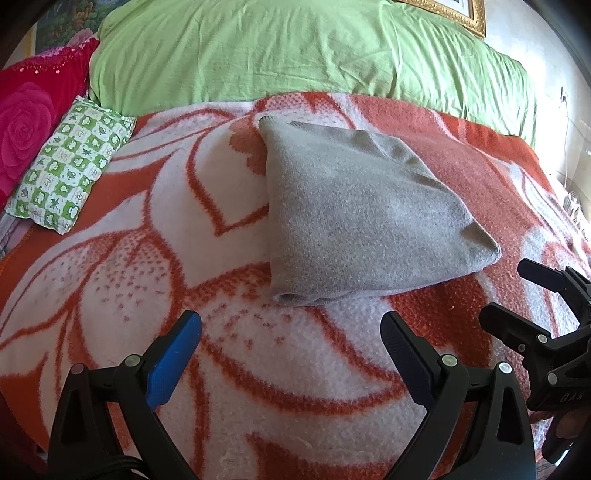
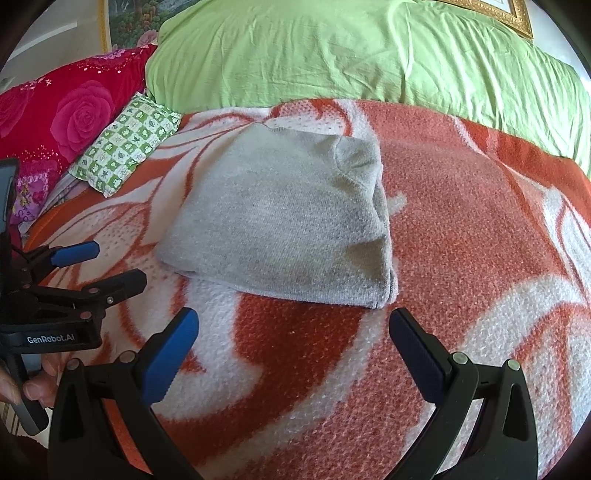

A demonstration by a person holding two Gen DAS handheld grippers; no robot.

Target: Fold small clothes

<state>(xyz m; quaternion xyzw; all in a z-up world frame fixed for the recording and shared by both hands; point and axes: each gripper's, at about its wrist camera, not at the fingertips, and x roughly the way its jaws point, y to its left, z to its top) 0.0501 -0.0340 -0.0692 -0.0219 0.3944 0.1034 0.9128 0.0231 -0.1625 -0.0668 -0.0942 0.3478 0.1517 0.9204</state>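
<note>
A grey knitted garment [image 1: 354, 214] [image 2: 284, 225] lies folded into a compact pad on the orange-and-white flowered blanket [image 1: 147, 236] [image 2: 461, 229]. My left gripper [image 1: 291, 328] hovers open just short of the pad's near edge, nothing between its fingers. My right gripper [image 2: 293, 325] is also open and empty, close to the pad's near right corner. Each gripper shows in the other's view: the right gripper [image 1: 506, 291] at the right edge, the left gripper [image 2: 118, 264] at the left edge, both with jaws apart.
A green quilt [image 1: 295, 48] [image 2: 351, 51] is bunched along the back of the bed. A green-checked small pillow [image 1: 70, 162] [image 2: 125, 147] and a red rose-patterned pillow [image 1: 33, 118] [image 2: 62, 110] lie at the left. A gold picture frame [image 1: 461, 14] hangs behind.
</note>
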